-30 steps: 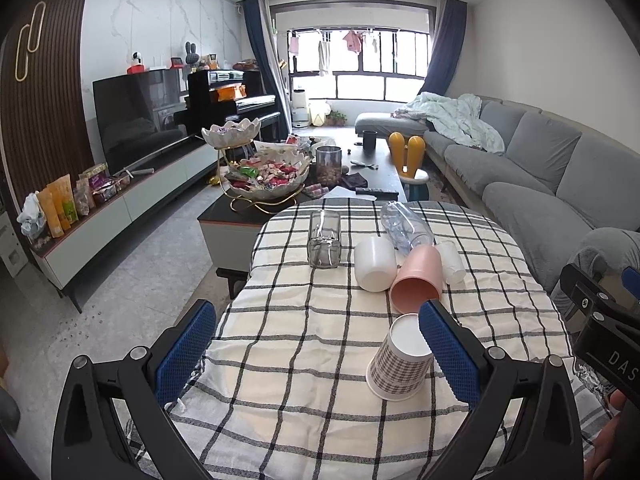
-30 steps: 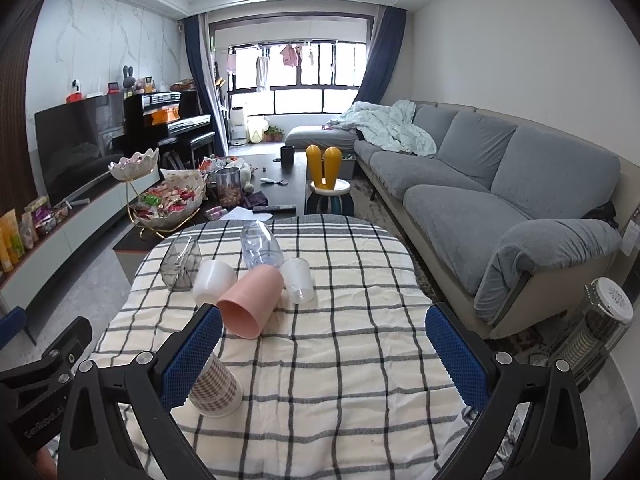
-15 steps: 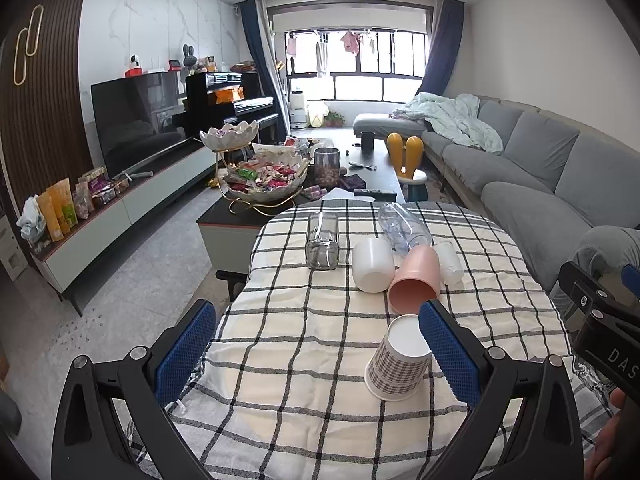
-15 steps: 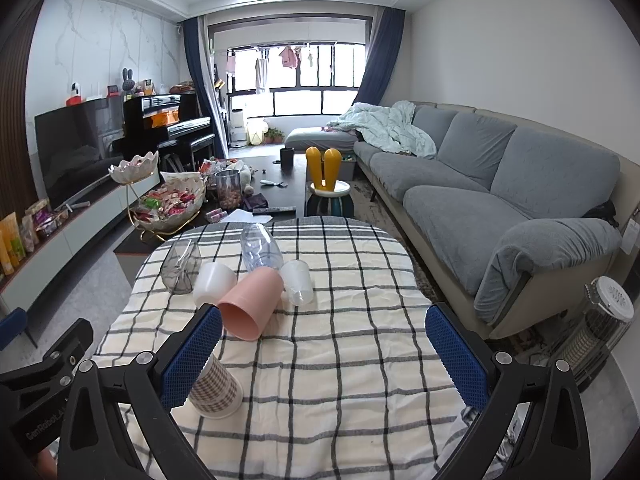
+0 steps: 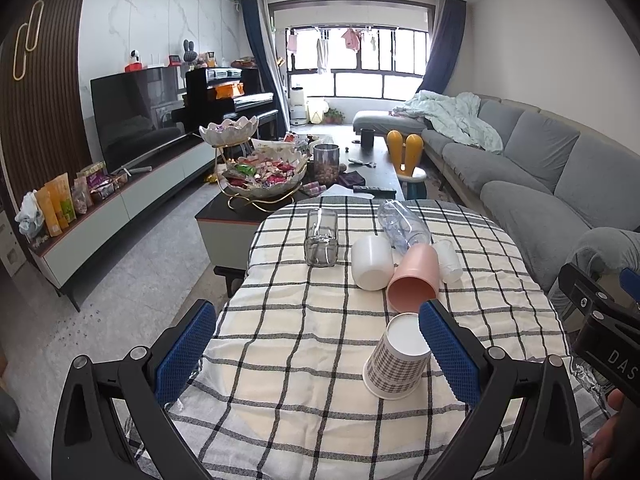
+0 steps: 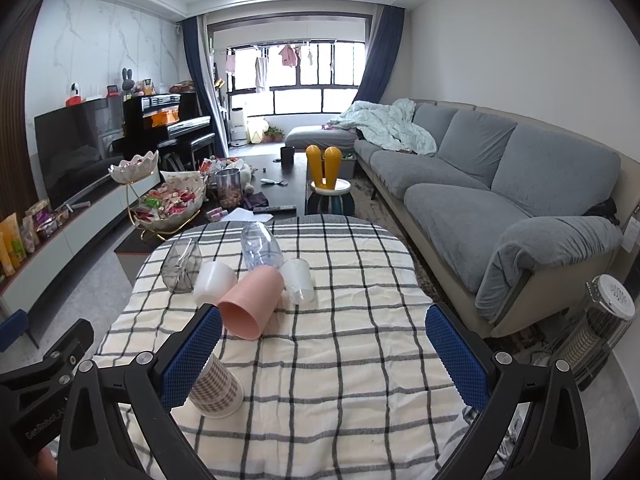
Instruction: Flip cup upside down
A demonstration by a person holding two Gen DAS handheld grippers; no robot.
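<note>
Both tongs (image 5: 316,354) agape above tablecloth (image 5: 304,344)

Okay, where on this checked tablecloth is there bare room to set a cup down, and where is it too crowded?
Free: the near-left cloth, between the plaid paper cup and the table's left edge, and the right side in front of the clear plastic cup. Crowded: the far middle, where the glass, white cup, pink cup and bottle bunch together.

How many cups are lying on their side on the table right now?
3: the white cup, the pink cup beside it, and the small clear cup right of the pink one. The checked paper cup already stands upside down; none appear hidden.
</note>
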